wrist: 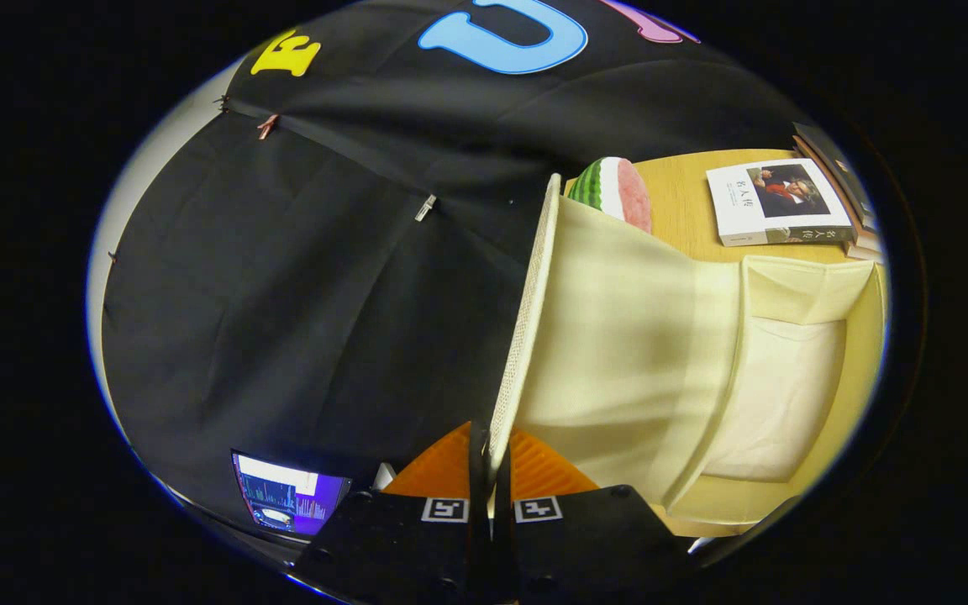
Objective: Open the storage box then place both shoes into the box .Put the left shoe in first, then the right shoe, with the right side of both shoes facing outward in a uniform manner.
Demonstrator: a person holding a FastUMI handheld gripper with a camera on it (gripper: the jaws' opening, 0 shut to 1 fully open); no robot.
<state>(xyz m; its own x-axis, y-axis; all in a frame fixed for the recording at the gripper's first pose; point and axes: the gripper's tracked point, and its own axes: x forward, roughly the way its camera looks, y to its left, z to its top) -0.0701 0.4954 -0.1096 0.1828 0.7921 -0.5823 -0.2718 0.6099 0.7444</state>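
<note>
The storage box (778, 395) takes up most of the scene, a pale cream fabric box resting on the wooden desk (686, 202). The camera is rolled on its side, so I cannot say which desk edge the box is near. Its lid (526, 328) is swung up and away from the opening, seen edge-on as a thin textured panel running out from the fingers, with the pale lining beside it. The inside of the box that shows looks bare; no shoe lies in the part visible.

Toward the far side of the desk, beyond the box, lies a book (774, 202) with more books (837, 172) stacked beside it near the desk's edge. A watermelon slice toy (618, 189) sits just behind the lid's far end.

The gripper (491, 458) is clamped closed on the lid's near edge, both fingers pressing the thin panel between them.

By my reading, the opening step is largely done or in its last part: the lid is raised and held. Left to do are releasing the lid, then placing the left shoe, then the right, both with right sides outward.
</note>
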